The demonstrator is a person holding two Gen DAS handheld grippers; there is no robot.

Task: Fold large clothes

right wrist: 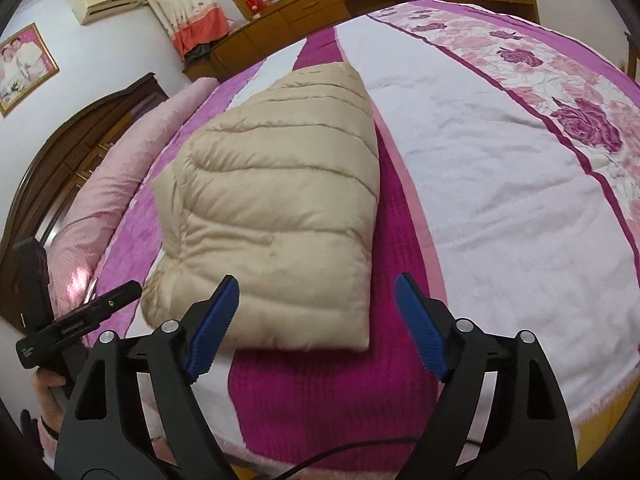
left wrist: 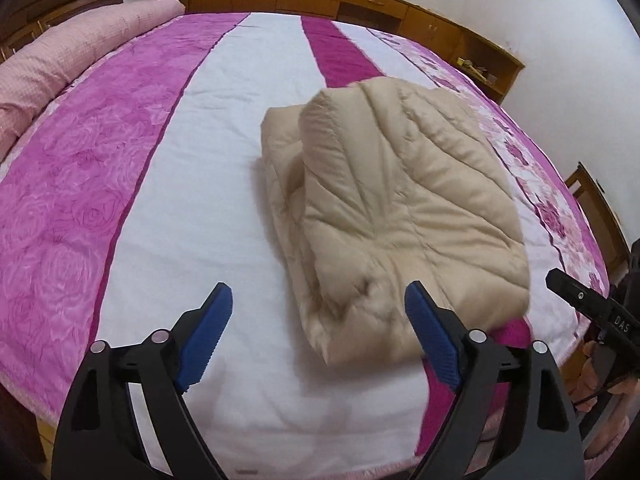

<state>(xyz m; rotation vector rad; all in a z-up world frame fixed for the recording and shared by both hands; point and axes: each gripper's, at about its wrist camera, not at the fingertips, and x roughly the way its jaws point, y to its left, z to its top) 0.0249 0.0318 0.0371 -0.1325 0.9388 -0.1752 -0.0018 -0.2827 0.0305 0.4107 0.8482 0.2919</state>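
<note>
Pointing down at a slant from the bottom of the left wrist view, the left gripper (left wrist: 318,334) has its blue-padded jaws spread wide with nothing between them; its right pad sits in front of the near corner of the beige quilted jacket (left wrist: 400,208) without pressing it. The right gripper (right wrist: 316,326), at the bottom of the right wrist view, is likewise tilted down with its jaws wide apart and empty, its left pad overlapping the jacket's near edge in the picture. Part of a hand (right wrist: 46,384) shows at the lower left of that view, holding the other tool.

The jacket is folded into a thick, puffy bundle with stitched channels running across it. It lies in the middle of both views on the pink, white and magenta striped bedspread (left wrist: 168,184), near its front edge.
</note>
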